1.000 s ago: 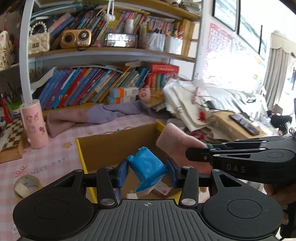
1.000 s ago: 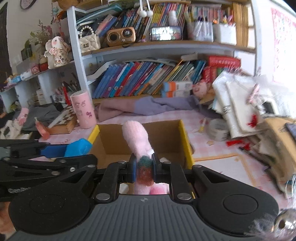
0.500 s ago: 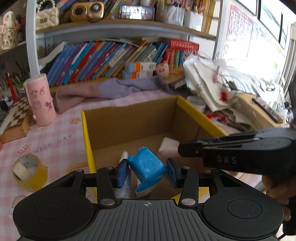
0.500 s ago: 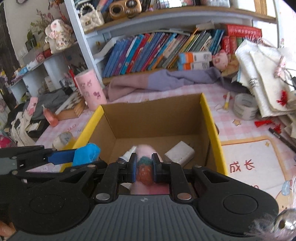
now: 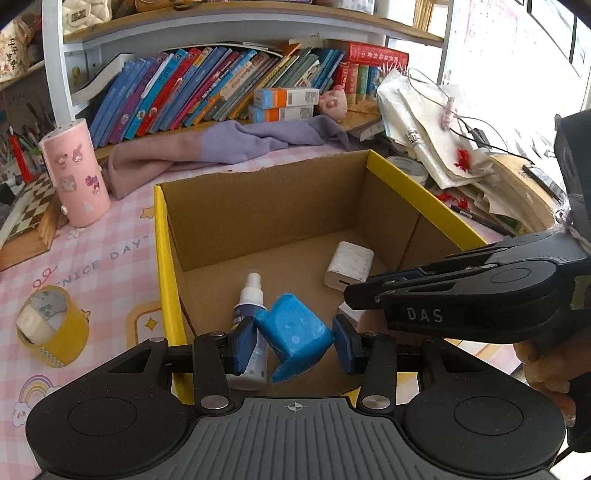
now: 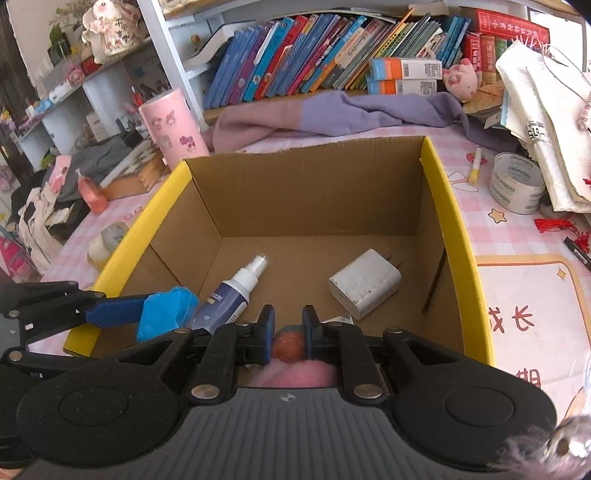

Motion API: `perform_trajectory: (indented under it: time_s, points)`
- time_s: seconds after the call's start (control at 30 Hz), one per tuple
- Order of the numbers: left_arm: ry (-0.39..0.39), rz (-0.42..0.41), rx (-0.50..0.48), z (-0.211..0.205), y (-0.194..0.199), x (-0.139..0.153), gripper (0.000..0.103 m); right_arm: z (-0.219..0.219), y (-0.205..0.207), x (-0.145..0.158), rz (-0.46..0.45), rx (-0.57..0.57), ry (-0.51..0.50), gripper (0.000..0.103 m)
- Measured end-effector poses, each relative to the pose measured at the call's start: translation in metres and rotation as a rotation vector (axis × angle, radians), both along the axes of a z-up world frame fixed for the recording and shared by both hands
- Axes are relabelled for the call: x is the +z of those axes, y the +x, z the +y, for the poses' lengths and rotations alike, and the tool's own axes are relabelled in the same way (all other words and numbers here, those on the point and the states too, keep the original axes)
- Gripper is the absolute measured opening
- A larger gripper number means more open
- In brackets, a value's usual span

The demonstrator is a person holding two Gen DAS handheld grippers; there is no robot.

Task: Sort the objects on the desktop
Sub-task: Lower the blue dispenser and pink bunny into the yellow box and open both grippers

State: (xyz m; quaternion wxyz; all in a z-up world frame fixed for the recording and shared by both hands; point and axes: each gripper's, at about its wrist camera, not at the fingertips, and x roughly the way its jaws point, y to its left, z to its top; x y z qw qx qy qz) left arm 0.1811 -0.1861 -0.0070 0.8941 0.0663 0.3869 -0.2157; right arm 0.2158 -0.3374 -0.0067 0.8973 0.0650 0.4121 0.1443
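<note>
Jaws of left gripper [image 5: 293, 341] clamped on blue packet [image 5: 295, 334], right gripper [image 6: 289, 334] on pink plush [image 6: 295, 371].

Bright daylight floods in from a window [image 5: 517, 55] at the right, washing out the white wall. A white-framed wooden bookshelf [image 5: 229, 22] packed with leaning colourful books [image 5: 207, 85] backs a desk under a pink checked tablecloth [image 5: 103, 273].

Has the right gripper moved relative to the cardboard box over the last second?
Yes. The right gripper has come forward and down over the cardboard box; its pink plush toy now hangs inside.
</note>
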Motion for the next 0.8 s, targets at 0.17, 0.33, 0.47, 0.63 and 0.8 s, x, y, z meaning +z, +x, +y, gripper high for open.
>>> perform_trajectory:
  time_s: [0.17, 0.33, 0.47, 0.63, 0.8]
  points:
    - [0.016, 0.0, -0.006, -0.002, 0.002, 0.0, 0.047, 0.003, 0.009, -0.008, 0.035, 0.009, -0.002, 0.015]
    - [0.042, -0.027, -0.003, -0.001, 0.0, 0.002, 0.061, 0.003, 0.015, -0.012, 0.07, -0.003, 0.035, 0.021]
    - [0.034, -0.048, 0.005, 0.003, -0.002, 0.006, 0.074, -0.003, 0.016, -0.008, 0.058, -0.034, 0.064, 0.037]
    - [0.005, -0.074, -0.003, 0.003, -0.007, 0.014, 0.078, -0.006, 0.011, 0.003, 0.006, -0.054, 0.066, 0.043]
    - [-0.003, -0.089, -0.008, 0.003, -0.013, 0.022, 0.079, -0.008, 0.002, 0.011, -0.034, -0.072, 0.057, 0.045]
